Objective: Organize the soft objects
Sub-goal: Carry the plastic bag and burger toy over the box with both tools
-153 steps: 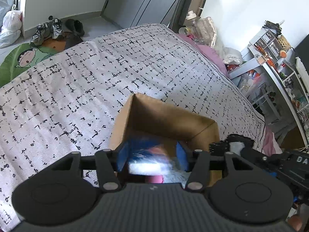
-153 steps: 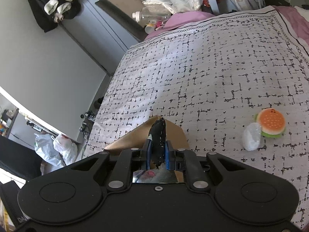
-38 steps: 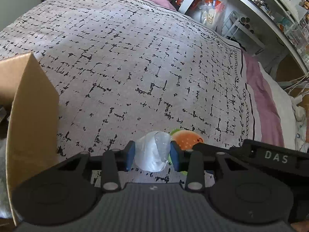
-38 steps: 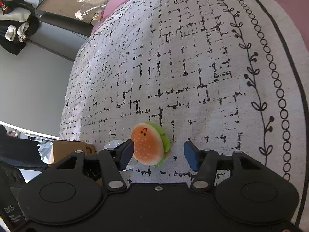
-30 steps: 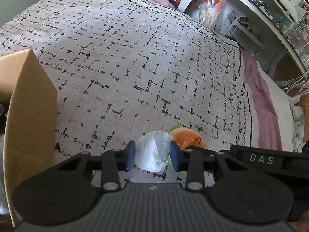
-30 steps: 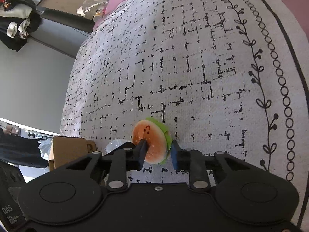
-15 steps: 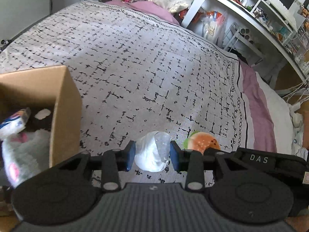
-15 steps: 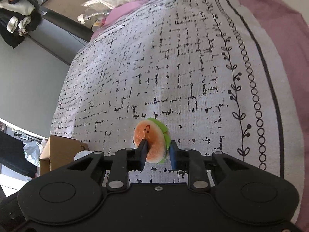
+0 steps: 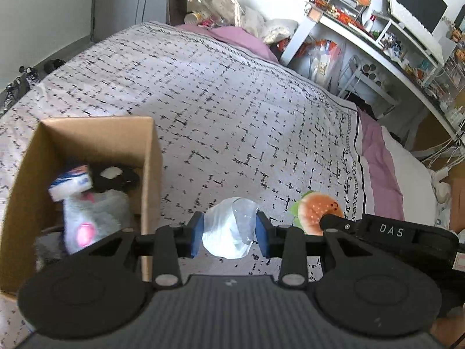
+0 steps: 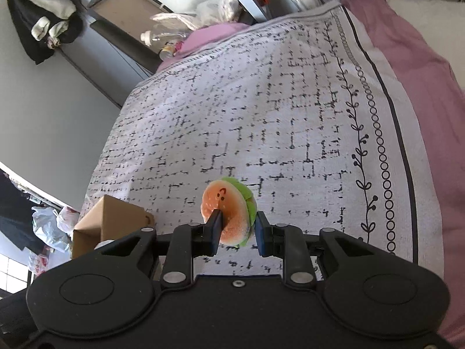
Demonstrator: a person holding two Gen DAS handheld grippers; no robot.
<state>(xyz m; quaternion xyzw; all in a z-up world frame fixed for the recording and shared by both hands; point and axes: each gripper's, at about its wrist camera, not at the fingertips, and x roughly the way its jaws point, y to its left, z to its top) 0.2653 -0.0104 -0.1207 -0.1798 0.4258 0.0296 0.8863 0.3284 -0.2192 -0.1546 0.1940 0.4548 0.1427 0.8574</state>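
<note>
— Bed and box status?
— I see patterned bedspread; cardboard box at left (soft items inside).
— Grippers?
— L gripper clamps white squishy; R gripper pinches burger toy, both above the spread.

Bright, even daylight filled both views; shadows were soft. Fisheye lenses bent the edges and darkened corners. The box contents were motion-blurred.
</note>
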